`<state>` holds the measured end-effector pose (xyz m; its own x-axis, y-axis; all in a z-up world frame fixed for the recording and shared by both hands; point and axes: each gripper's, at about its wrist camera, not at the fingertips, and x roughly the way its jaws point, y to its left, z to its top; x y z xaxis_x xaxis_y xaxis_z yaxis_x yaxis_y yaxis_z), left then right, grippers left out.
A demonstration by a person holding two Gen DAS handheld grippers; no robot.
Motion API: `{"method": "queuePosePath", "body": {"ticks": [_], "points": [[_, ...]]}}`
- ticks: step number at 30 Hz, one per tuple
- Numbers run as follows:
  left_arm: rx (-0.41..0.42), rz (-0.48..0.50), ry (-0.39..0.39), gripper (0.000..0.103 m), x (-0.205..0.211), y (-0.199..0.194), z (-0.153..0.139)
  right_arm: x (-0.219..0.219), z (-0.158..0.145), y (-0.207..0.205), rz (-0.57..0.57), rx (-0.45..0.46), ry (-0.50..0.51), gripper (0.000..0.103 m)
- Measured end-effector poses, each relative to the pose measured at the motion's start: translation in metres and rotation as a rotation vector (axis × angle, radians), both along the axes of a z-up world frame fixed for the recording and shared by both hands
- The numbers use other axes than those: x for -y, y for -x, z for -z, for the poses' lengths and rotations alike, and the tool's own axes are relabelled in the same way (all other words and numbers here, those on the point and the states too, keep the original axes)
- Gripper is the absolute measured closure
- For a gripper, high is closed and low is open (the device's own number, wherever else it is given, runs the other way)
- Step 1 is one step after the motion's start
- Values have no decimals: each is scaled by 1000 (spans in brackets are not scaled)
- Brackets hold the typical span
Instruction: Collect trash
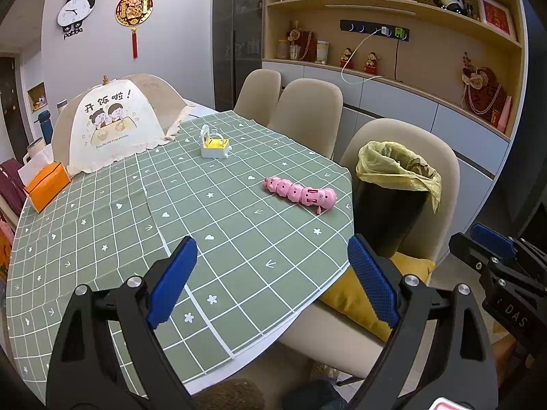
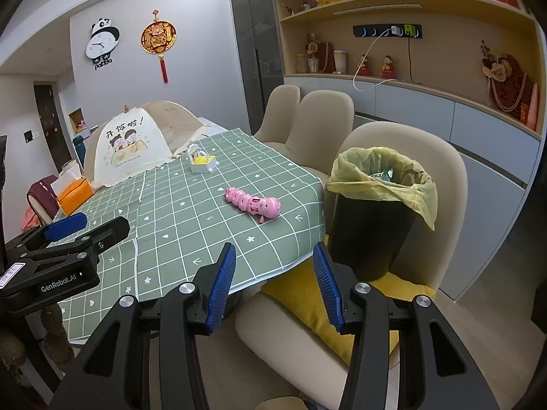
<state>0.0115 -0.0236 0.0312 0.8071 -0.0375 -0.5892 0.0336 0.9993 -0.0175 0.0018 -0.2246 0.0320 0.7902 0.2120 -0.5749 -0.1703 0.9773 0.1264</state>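
Two grippers are waiting in our hands, and both are spread wide with nothing between the blue pads. We are looking over the big table (image 1: 102, 225) with its green checked cloth. Beside it, the black trash bin (image 2: 372, 235) with a yellow bag is sitting on a chair (image 2: 444, 171), on a yellow cushion (image 2: 307, 304). Some trash is already lying inside. On the cloth we are seeing a pink caterpillar toy (image 1: 301, 193) and a small white toy (image 1: 214, 147), but no loose trash. Our left gripper (image 1: 271, 280) is hovering over the table edge, our right gripper (image 2: 275, 285) near the bin. We might be grabbing a toy by mistake, or bumping the bin off the soft cushion.
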Motion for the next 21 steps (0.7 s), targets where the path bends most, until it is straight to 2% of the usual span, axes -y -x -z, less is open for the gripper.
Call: {"method": "queuePosePath", "body": {"ticks": [21], "points": [[5,28,-6,18,9,3,1,6,1,2,34,6,-6,58]]}}
